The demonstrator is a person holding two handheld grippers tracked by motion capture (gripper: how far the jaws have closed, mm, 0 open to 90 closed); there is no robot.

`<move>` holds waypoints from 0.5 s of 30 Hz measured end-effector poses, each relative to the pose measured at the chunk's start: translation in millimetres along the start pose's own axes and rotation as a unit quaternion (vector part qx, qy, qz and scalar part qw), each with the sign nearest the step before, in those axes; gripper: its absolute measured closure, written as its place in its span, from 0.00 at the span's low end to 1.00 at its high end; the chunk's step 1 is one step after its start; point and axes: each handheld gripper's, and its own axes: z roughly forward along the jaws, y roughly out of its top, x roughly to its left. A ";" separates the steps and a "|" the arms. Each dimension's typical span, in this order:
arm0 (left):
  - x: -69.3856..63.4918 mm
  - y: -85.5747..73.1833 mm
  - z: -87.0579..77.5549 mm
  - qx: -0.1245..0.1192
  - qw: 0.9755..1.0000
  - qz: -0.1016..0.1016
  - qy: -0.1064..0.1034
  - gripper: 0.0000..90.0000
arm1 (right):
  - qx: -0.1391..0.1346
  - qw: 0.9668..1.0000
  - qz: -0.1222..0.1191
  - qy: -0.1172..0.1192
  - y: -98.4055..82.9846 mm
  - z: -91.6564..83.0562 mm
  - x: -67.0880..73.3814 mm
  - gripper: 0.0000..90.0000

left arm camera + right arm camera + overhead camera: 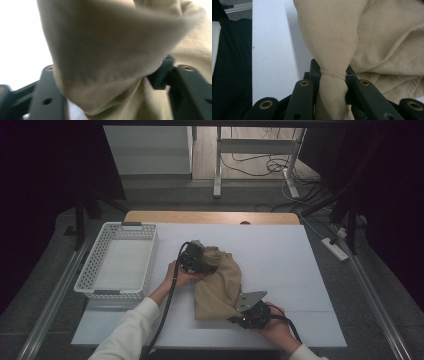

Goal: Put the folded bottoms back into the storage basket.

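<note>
Both grippers' jaws apparently grip beige cloth point(220, 282).

high view looks down; both gripper views closely share the beige cloth point(218, 282).

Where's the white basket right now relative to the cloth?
In the high view the white basket stands at the table's left edge, left of the tan cloth and apart from it, with the left tool between them at the cloth's far corner.
</note>
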 end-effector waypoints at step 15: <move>0.6 -0.5 -8.6 -0.011 1.000 0.007 -0.010 0.65 | 0.000 1.000 -0.003 -0.007 0.2 -1.8 0.3 0.85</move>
